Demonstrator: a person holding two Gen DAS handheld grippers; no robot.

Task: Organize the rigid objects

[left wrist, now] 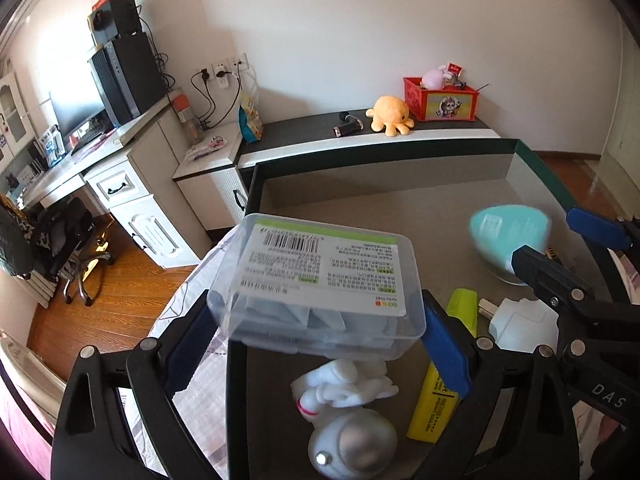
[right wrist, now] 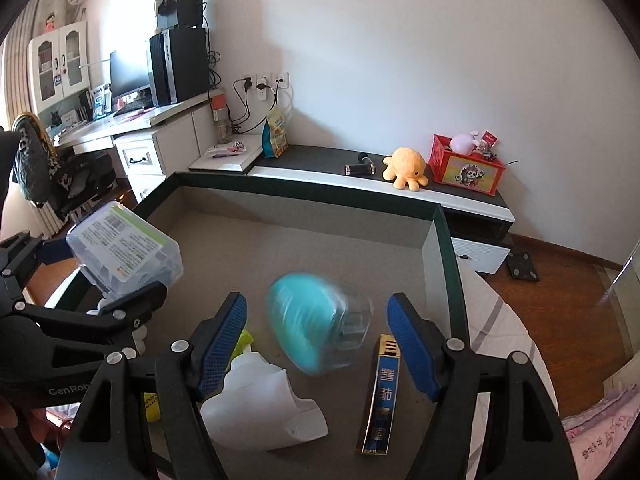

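gripping a clear lidded box, barcode label on top, left claw.

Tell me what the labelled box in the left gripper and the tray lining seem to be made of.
Labelled box: clear, glossy hard plastic; contents show through its walls, paper label on top. Tray lining: matte grey, felt-like, no shine; probably fabric or card.
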